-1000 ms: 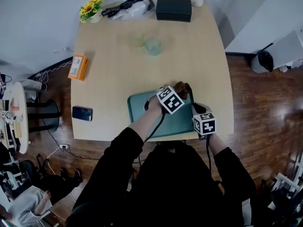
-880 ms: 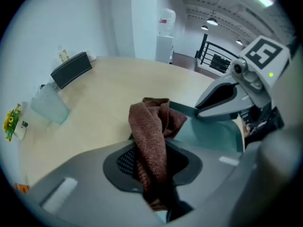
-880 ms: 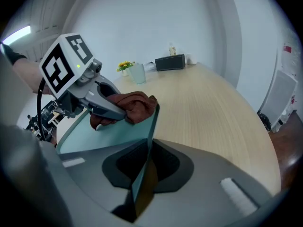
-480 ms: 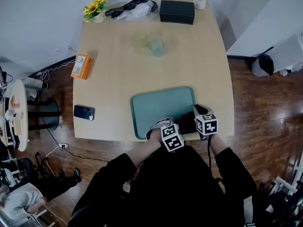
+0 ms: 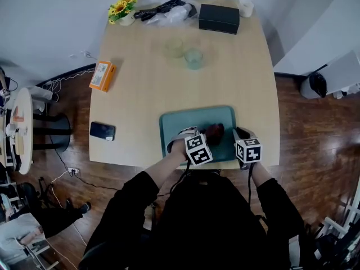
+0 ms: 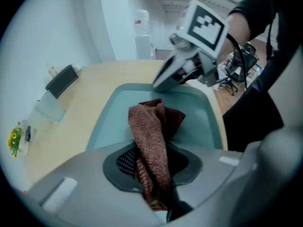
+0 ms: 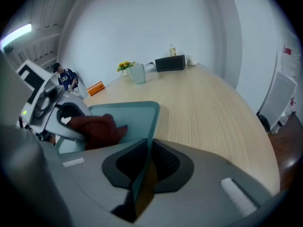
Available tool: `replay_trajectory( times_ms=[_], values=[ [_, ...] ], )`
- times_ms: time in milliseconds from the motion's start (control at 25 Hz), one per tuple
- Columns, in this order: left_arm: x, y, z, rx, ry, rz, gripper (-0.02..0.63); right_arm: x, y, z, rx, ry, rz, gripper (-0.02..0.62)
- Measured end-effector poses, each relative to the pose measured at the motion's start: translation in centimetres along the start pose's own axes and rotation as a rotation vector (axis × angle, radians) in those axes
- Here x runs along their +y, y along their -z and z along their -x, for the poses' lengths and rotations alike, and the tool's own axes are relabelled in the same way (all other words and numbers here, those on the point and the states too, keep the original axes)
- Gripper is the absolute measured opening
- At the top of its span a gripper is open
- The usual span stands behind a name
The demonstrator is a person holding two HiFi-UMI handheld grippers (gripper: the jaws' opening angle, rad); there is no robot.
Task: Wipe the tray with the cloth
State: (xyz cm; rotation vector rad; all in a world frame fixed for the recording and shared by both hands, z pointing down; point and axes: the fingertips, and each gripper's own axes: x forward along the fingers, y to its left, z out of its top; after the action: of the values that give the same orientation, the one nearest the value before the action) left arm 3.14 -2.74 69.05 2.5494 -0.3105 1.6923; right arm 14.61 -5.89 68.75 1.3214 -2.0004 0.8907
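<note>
Wooden table (image 5: 146, 94): we see the teal tray (image 5: 185, 122) flat on it at the near edge, right of centre, directly in front of the person.

Right gripper (image 7: 146, 162): jaws nearly together, clamped on the tray's right rim. The rim stands on edge between the two pads, and both pads press on it. From the head view the grip sits on the right side of the tray, towards the near corner.

Left gripper (image 6: 154, 167): jaws narrow, pinching the brown cloth (image 6: 149, 126). A thick fold runs up between the pads and fills the gap. The free end bunches out past the fingertips and lies on the tray floor. From the head view the cloth is in the near right part of the tray, between the two grippers and just beside the right one's tip.

The rest is well apart from the tray:
- black box (image 5: 219, 18) at the far edge
- two clear cups (image 5: 194, 58) mid-table
- orange box (image 5: 102, 76) on the left
- phone (image 5: 102, 131) at the near left
- flowers (image 5: 124, 9) at the far left corner
</note>
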Motion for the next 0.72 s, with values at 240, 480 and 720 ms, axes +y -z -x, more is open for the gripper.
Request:
replay_trajectory(
  times_ms=[240, 480, 720],
  values=[
    [9.8, 1.3, 0.5, 0.024, -0.119, 0.069, 0.074, -0.2, -0.1, 0.0, -0.002, 0.002, 0.003, 0.035],
    [4.8, 1.0, 0.7, -0.001, -0.087, 0.047, 0.074, -0.4, 0.1, 0.0, 0.001, -0.002, -0.001, 0.035],
    [-5.5, 2.3, 1.8, -0.011, 0.009, -0.052, 0.075, -0.5, -0.1, 0.0, 0.001, -0.001, 0.000, 0.035]
  ],
)
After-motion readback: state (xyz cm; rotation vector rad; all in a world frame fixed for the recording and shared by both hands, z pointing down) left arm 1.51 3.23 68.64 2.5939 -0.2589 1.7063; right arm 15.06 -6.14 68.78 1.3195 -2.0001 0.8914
